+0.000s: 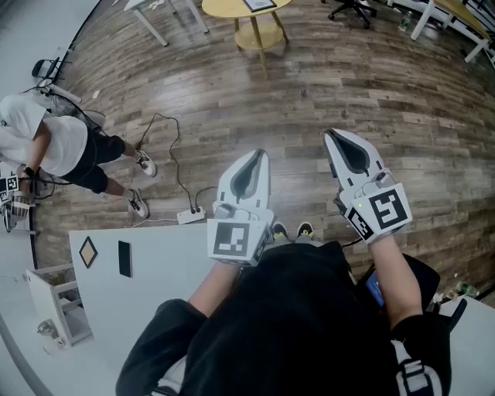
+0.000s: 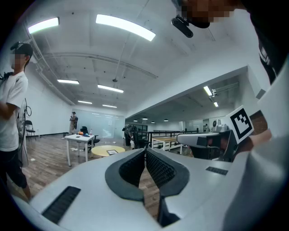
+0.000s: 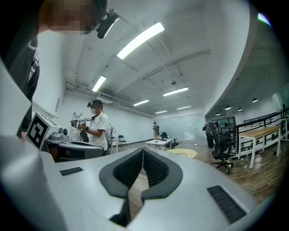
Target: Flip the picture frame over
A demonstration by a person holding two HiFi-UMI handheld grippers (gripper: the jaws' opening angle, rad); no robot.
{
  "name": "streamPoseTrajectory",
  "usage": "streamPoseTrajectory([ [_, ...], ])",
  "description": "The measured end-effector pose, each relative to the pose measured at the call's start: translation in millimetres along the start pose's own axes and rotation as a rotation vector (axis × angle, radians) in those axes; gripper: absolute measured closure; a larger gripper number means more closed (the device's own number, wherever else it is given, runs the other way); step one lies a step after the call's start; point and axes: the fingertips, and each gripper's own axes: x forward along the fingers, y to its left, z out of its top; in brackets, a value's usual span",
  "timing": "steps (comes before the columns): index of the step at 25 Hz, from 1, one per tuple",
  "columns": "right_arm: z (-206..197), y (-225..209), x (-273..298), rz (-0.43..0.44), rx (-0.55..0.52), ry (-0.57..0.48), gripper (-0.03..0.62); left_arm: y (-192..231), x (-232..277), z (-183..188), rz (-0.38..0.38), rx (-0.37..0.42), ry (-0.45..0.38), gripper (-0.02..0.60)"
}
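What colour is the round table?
The round table is yellow, on light wooden legs; the head view shows it best.

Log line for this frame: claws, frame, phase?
phase: not started | left claw: shut, empty, level | right claw: shut, empty, level | picture frame: on yellow round table, far off, untouched
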Motion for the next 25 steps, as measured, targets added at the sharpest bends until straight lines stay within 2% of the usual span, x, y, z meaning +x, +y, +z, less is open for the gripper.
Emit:
streamPoseTrajectory([
  [11,0,8,-1,0.004,-0.012,-0.001,0.574,0,-7,2,-0.004,0.001,-0.006,0.551],
  [25,-6,39,10,-0.008,-0.005,0.016,0.575,23,-30,-6,-0.041,-0.026,-0.008,0.551],
])
